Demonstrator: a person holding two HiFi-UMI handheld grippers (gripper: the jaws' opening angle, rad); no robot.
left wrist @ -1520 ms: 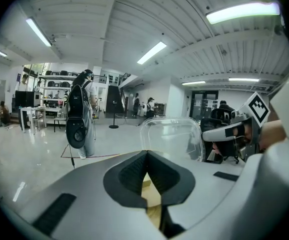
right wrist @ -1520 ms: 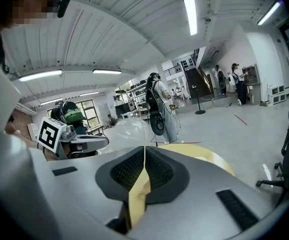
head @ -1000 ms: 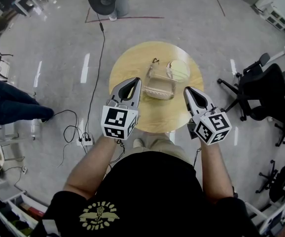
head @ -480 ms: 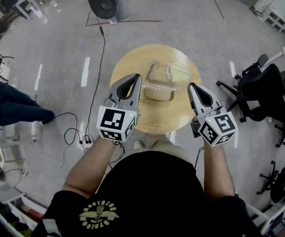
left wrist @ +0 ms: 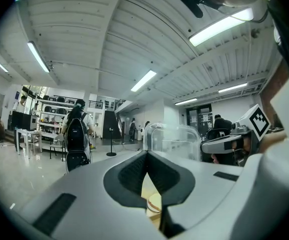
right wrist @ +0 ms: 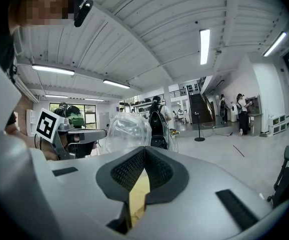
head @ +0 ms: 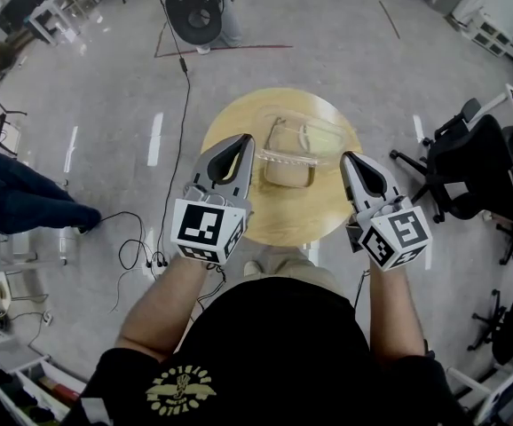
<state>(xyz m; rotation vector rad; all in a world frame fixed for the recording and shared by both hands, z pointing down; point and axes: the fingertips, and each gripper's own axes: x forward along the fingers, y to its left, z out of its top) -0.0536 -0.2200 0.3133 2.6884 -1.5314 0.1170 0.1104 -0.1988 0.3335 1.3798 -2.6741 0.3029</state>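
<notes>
1. Nearest, in the head view, a person's forearms reach forward, each hand holding a gripper with a marker cube.
2. The left gripper has its jaws pressed together at the tips with nothing between them. In its own view only wood shows through the gap below the tips. The right gripper is closed and empty in the same way.
3. Both hang above the near half of a round wooden table, one on each side of a clear box at its middle. Neither touches the box.
4. Judgement: a sound hold would need the jaws parted first. The thin clear walls look likely to flex, so a light, level grip from both sides would suit.
5. Hard to make out: whether the clear dome beside the box is its hinged lid, and what the box holds. In the gripper views the gripper bodies hide the box's base.
6. Farthest, on the grey floor, are a fan and an office chair.
</notes>
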